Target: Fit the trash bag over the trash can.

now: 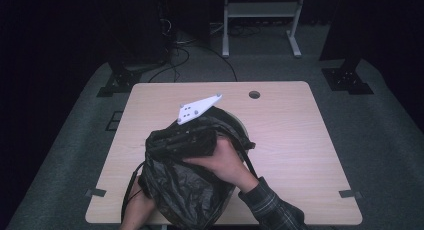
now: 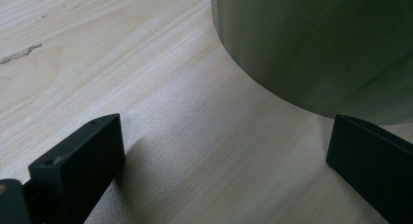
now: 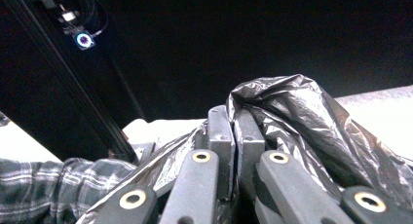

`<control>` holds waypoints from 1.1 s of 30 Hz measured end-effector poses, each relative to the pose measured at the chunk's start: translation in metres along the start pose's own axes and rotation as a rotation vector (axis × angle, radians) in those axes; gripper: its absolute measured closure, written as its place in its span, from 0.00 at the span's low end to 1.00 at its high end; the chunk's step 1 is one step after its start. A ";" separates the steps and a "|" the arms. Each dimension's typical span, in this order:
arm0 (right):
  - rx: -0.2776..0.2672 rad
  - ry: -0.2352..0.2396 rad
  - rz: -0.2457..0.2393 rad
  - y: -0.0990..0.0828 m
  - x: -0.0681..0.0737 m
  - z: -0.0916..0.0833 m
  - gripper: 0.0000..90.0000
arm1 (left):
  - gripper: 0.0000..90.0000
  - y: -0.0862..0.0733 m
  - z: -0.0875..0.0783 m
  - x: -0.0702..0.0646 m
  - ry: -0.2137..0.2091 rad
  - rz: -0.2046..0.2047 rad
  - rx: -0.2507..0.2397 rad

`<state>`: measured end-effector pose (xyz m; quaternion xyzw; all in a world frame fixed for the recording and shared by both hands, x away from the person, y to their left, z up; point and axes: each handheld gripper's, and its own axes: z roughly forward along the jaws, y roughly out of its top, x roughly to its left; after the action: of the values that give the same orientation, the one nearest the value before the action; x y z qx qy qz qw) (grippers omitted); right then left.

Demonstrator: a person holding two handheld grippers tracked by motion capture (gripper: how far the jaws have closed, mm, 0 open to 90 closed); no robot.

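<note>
Plastic is what worries me: my right tool [image 3: 234,136] pinches thin black bin liner [image 3: 292,117]; tugging could tear it. Left tool [image 2: 219,160] gapes wide beside the bin [image 2: 321,44].

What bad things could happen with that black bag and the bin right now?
1. The right tongs pinch only a thin fold of the black plastic bag, so it might slip out or tear if tugged.
2. The left tongs stand open beside the greenish bin without gripping it, so a pull on the bag could tip or slide the bin across the table.
</note>
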<state>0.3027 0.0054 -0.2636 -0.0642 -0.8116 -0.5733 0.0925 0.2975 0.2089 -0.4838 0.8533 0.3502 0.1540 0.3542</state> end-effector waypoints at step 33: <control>0.013 -0.204 0.068 -0.036 -0.036 -0.088 0.98 | 0.00 0.000 0.000 0.000 0.001 -0.001 -0.002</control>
<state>0.3366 -0.0894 -0.2757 -0.1492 -0.8178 -0.5550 0.0292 0.2977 0.2088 -0.4838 0.8526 0.3508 0.1547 0.3552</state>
